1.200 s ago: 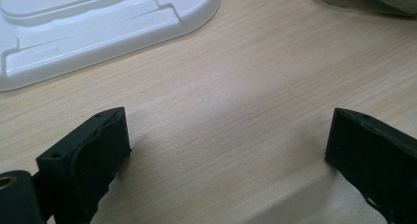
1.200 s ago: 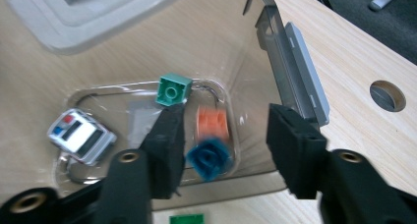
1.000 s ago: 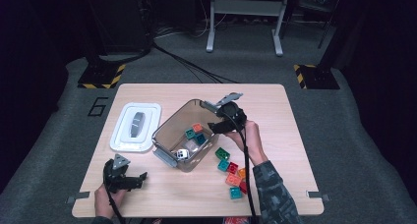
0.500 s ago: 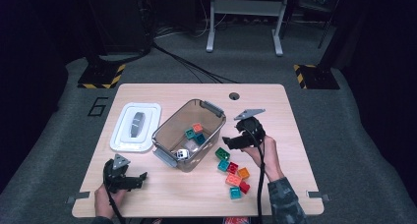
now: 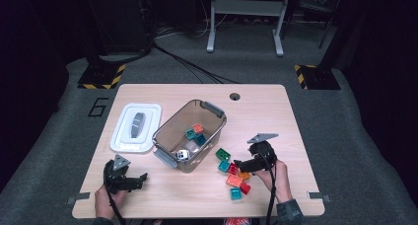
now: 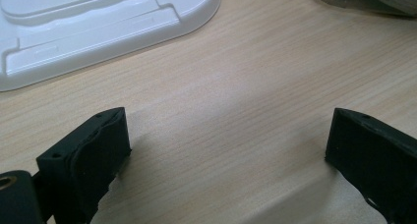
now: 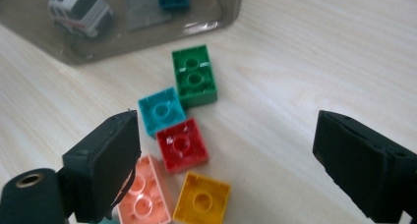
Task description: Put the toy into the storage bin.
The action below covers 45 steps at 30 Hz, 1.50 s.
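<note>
Reaching for loose blocks beside the bin (image 5: 190, 136), right gripper (image 7: 226, 160) jaws just opened wide, empty (left gripper (image 6: 221, 150) likewise wide); next, probably closing on the red block (image 7: 182, 144).

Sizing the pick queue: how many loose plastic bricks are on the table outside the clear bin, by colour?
Green plastic brick: 1
Teal plastic bricks: 2
Red plastic bricks: 2
Yellow plastic brick: 1
Salmon-pink plastic brick: 1
Total: 7
</note>
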### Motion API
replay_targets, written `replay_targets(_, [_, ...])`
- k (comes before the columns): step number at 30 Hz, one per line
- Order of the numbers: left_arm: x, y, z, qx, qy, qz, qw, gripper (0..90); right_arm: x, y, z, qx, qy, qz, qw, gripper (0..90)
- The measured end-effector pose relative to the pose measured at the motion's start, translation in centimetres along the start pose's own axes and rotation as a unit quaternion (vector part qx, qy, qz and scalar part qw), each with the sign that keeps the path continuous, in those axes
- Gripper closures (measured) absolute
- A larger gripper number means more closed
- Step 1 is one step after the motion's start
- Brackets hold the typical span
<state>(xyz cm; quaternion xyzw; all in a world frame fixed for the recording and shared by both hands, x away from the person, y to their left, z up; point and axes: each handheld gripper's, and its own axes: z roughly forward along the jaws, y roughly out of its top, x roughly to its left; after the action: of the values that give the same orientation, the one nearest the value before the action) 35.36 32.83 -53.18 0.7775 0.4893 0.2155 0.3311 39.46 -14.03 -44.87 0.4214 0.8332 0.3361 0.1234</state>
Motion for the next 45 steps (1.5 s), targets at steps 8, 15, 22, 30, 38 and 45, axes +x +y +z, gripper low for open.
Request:
replay_targets(8, [0.0,0.0,0.0,0.002,-0.001,0.0,1.0,2.8,0.4,-2.9,0.1,0.024,0.004,0.008,0.9997,0.2])
replay_targets(15, [0.0,0.0,0.0,0.002,-0.001,0.0,1.0,2.8,1.1,-5.1,0.1,0.03,0.008,0.011,0.9995,0.0])
replay_targets(22, [0.0,0.0,0.0,0.002,0.0,0.0,1.0,2.8,2.1,-7.0,-0.4,0.007,0.006,0.017,0.9998,21.0])
replay_targets(30, [0.0,0.0,0.0,0.002,0.0,0.0,1.0,2.8,2.7,-7.5,-0.9,0.011,0.013,0.0,0.9999,49.3])
replay_targets(38, [0.0,0.0,0.0,0.002,0.0,-0.001,1.0,2.9,3.4,-7.5,-0.3,0.033,0.001,-0.003,0.9995,66.8])
replay_targets(45, [0.0,0.0,0.0,0.002,0.0,-0.001,1.0,2.9,3.3,-7.3,-0.5,0.037,-0.013,-0.004,0.9992,67.6])
